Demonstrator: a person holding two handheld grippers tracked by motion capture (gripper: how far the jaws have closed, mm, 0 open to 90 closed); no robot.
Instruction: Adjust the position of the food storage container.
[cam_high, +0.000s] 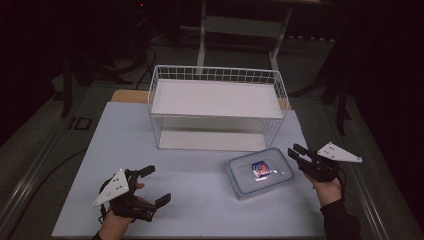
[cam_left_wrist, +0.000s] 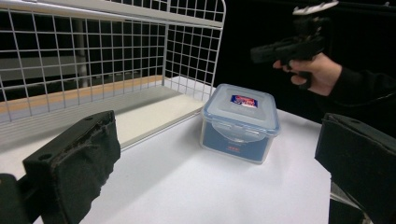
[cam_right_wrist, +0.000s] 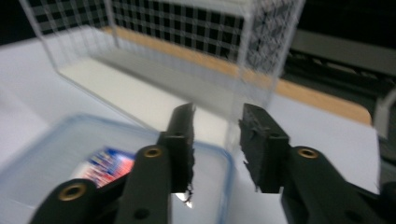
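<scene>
A lidded box (cam_high: 259, 172) is seen near the right edge of the tabletop (cam_high: 190, 200), just in front of the wire basket (cam_high: 216, 107) that stands at the far edge. The right hand-held gripper (cam_high: 296, 151) is held just beside the box's right side, above its rim, with nothing between its jaws; they stand partly parted and empty (the right gripper view is blurred). The left hand-held gripper (cam_high: 154, 185) is kept near the front left corner, well apart from the box, with its jaws spread wide and empty. The step in hand is judged to be the approach to the box. For the next move, the right jaws would need to be set astride the rim or lid edge before being closed.
</scene>
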